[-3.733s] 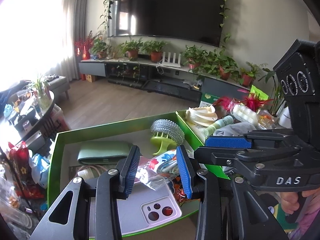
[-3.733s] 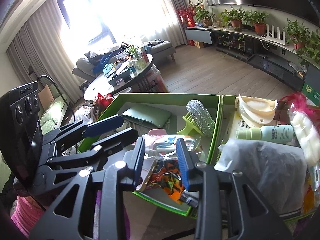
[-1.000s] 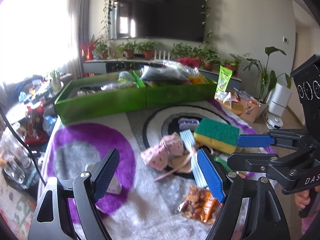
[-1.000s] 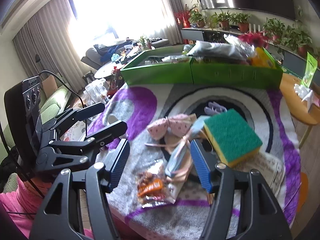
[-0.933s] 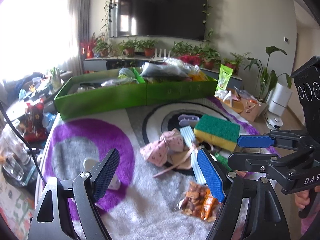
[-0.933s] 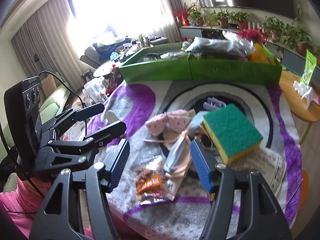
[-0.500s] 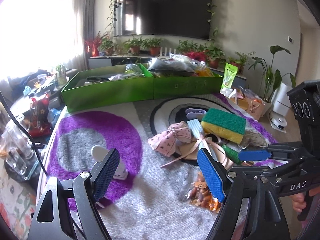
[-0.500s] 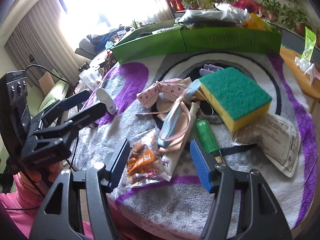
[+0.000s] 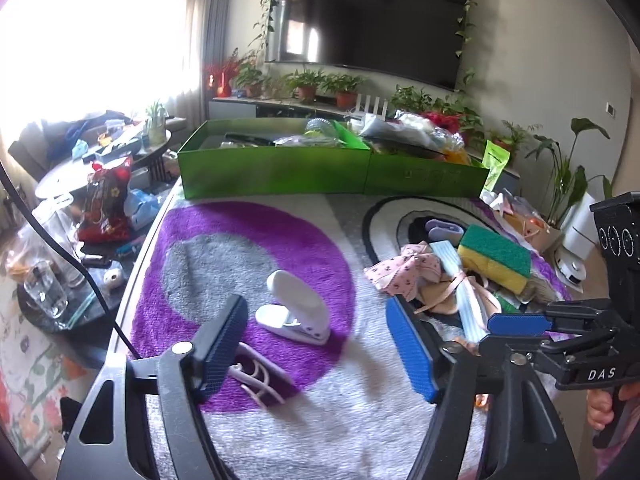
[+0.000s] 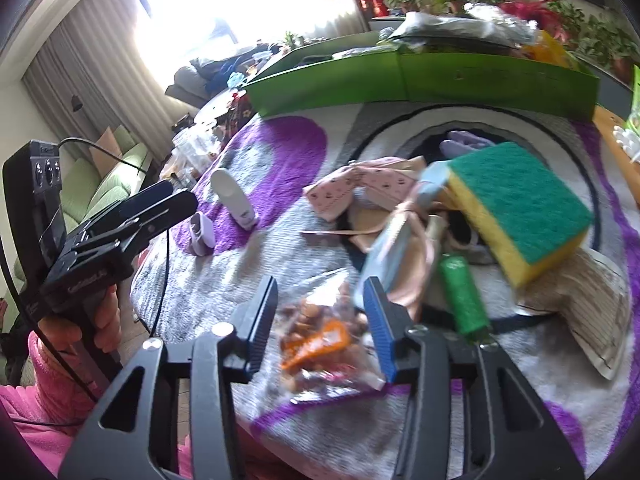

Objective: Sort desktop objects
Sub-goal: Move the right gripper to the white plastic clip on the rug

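Note:
My left gripper [image 9: 316,344] is open and empty, low over the purple and grey rug, just short of a white hole punch [image 9: 294,308]. A pink clip [image 9: 256,376] lies by its left finger. My right gripper [image 10: 320,320] is open with its fingers on either side of a clear snack bag [image 10: 324,344] on the rug, not closed on it. Beyond lie a pink bow [image 10: 360,188], a blue face mask [image 10: 396,236], a green tube [image 10: 464,292] and a green-and-yellow sponge [image 10: 516,204]. Two green boxes [image 9: 276,168] full of items stand at the back.
A paper packet [image 10: 592,312] lies under the sponge at the right. A lilac clip [image 9: 444,230] sits in the rug's dark centre. A low table with glasses [image 9: 44,288] and a red bag [image 9: 106,200] stands left of the rug. The right gripper shows in the left view [image 9: 532,328].
Both grippers came back from the green boxes to the near rug and dropped lower. The right gripper's fingers have closed in somewhat around the snack bag. The left gripper swung left toward the hole punch.

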Demonstrator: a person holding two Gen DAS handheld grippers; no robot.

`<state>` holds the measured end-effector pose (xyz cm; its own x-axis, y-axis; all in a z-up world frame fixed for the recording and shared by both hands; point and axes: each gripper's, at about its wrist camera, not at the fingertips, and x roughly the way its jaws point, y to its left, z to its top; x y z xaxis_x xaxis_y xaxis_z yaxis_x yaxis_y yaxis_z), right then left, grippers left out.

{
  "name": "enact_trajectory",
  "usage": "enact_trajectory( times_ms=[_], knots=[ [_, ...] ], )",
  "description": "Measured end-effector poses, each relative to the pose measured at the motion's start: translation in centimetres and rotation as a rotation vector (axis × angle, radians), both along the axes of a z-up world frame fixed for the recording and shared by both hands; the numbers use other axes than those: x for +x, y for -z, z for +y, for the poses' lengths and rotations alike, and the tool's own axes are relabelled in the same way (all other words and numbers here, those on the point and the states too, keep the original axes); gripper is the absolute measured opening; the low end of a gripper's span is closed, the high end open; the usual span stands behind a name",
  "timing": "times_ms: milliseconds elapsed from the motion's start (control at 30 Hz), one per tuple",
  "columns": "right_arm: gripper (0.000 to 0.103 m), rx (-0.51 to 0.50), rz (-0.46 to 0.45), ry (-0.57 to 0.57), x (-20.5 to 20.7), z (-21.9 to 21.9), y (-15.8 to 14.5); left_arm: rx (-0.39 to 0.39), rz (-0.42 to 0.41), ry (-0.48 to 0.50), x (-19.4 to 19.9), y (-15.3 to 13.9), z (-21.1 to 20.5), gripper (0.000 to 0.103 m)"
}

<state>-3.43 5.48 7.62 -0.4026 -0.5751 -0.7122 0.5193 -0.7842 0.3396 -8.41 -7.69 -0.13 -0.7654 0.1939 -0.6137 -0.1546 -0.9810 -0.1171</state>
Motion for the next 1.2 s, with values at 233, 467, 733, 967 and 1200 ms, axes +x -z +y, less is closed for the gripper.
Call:
enact_trajectory(
  times_ms=[233, 467, 733, 967, 1200],
  knots=[
    [0.041, 0.012, -0.015, -0.024, -0.5, -2.1, 0.2, 0.009, -0.051, 0.010, -2.0, 0.8, -0.9, 0.043],
    [0.042, 0.023, -0.019, -0.030, -1.1, -3.6, 0.1, 0.024, -0.071, 0.008, -3.9, 1.3, -1.4, 0.041],
    [0.042, 0.012, -0.024, 0.036, -1.9, -2.0, 0.0, 0.073, -0.099, 0.172, -3.6, 1.2, 1.8, 0.028],
    [0.042, -0.001, -0.018, 0.093, -2.1, 0.9, -0.8, 0.031, -0.134, 0.332, -1.3, 2.0, 6.5, 0.028],
    [0.042, -0.030, -0.028, 0.070, -2.2, 0.4, -0.8, -0.012, -0.098, 0.268, -0.3, 0.4, 5.4, 0.028]
  ],
)
